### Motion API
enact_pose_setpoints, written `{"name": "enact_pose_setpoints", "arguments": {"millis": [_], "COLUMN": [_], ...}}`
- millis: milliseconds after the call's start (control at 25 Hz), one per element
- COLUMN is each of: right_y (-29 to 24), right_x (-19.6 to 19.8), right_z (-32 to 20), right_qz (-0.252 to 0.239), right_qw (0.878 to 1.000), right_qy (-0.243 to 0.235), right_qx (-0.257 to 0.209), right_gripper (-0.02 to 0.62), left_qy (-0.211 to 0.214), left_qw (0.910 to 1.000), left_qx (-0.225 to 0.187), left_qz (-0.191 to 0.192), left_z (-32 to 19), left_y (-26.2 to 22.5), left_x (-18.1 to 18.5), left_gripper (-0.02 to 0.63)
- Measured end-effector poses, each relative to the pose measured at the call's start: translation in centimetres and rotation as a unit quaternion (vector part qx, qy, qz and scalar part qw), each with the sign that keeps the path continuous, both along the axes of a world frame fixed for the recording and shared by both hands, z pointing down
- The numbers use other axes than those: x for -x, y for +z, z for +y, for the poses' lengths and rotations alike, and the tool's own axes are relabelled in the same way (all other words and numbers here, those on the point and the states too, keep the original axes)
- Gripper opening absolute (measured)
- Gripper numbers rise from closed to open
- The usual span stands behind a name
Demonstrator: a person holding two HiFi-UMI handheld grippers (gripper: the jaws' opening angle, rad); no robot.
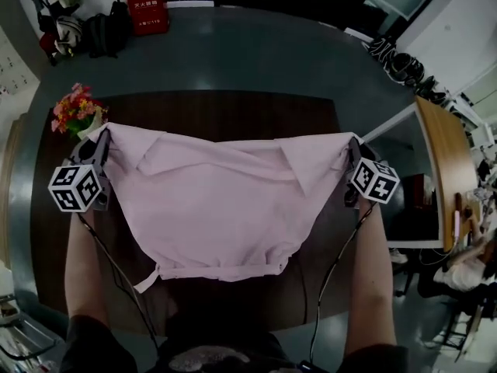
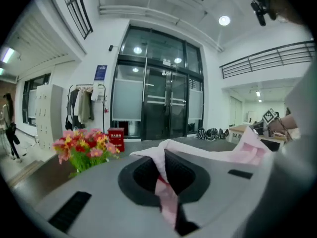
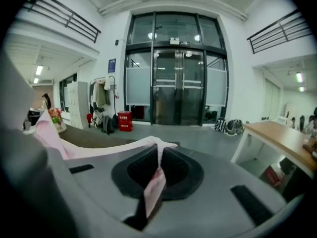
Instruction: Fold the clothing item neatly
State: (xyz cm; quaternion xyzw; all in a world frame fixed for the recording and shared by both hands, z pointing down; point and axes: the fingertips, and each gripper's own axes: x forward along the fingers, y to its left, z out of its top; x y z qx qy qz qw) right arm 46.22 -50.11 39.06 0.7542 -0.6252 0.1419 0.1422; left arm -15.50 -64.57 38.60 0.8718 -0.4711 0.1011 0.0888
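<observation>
Pale pink fabric, the shirt (image 1: pixel 225 200) is spread wide between our two grippers over the dark brown table (image 1: pixel 233 107), its top edge pulled taut and its hem sagging toward us. Our left gripper (image 1: pixel 103 134) has its jaws pinching one top corner, near the flowers (image 1: pixel 75 109). Our right gripper (image 1: pixel 351 144) has its jaws clamped on the opposite corner, and each gripper view shows a strip of pink cloth caught between the pads.
</observation>
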Motion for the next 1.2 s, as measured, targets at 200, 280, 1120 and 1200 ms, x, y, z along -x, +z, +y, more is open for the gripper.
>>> {"name": "enact_pose_setpoints", "arguments": {"millis": [200, 280, 1120, 1200], "right_y": [6.8, 8.5, 3.2, 1.7], "right_x": [-0.8, -0.8, 9.0, 11.3], "right_z": [-1.1, -1.0, 7.5, 9.7], "right_qz": [-0.016, -0.033, -0.012, -0.014], "right_qw": [0.998, 0.997, 0.999, 0.998], "right_qy": [0.033, 0.051, -0.013, -0.037], "right_qx": [0.047, 0.049, -0.033, -0.051], "right_gripper": [0.003, 0.003, 0.225, 0.225], "left_qy": [-0.001, 0.006, -0.002, 0.006], "left_qw": [0.9947, 0.9916, 0.9900, 0.9945], "left_qx": [0.077, 0.089, 0.107, 0.079], "left_qz": [-0.069, -0.093, -0.091, -0.067], "left_z": [-1.6, -1.2, 11.2, 14.1], "left_y": [7.3, 9.2, 7.8, 5.4], "left_x": [0.6, 0.1, -2.7, -4.3], "left_gripper": [0.017, 0.017, 0.230, 0.229]}}
